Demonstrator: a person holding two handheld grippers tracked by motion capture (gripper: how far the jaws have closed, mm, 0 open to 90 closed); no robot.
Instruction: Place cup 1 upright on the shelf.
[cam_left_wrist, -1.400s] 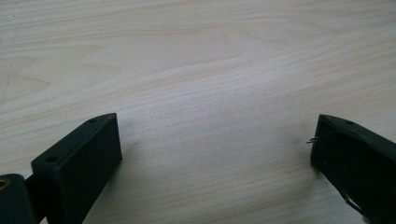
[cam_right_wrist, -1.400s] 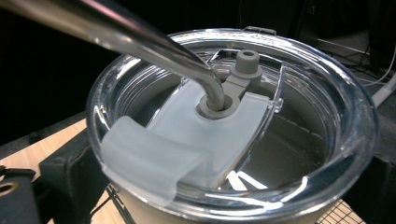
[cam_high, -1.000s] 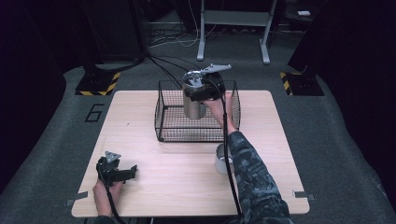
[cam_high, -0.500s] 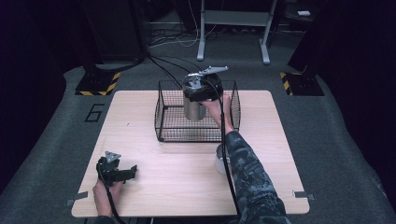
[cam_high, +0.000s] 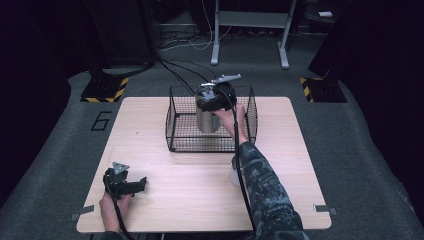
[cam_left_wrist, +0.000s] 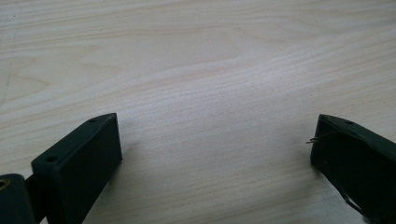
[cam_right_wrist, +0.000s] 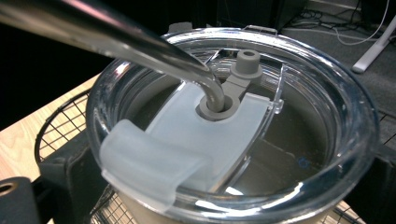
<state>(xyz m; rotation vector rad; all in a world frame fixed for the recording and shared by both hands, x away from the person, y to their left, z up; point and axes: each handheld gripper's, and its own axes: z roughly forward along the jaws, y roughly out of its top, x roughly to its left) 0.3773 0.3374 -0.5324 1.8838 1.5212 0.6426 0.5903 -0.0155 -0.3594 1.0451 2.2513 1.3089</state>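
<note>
A steel tumbler (cam_high: 205, 120) with a clear lid (cam_right_wrist: 261, 154) and a bent metal straw (cam_right_wrist: 140, 44) stands upright inside the black wire basket (cam_high: 180, 135) at the table's far middle. My right gripper (cam_high: 215, 98) is shut on the tumbler's upper part, its jaws on either side just under the lid. The pale slider tab (cam_right_wrist: 159, 158) of the lid faces the camera. My left gripper (cam_high: 141, 183) rests low over the wood near the front left corner, open, with nothing between its jaws (cam_left_wrist: 215, 140).
The light wooden table (cam_high: 295, 150) carries the basket at its back centre. A small pale cup-like thing (cam_high: 233, 172) stands beside the right forearm, partly hidden by the sleeve. Dark floor, cables and a stand's legs lie beyond the far edge.
The right gripper has sunk slightly with the tumbler into the basket, and its top plate has turned a little. The left gripper has stayed still.
</note>
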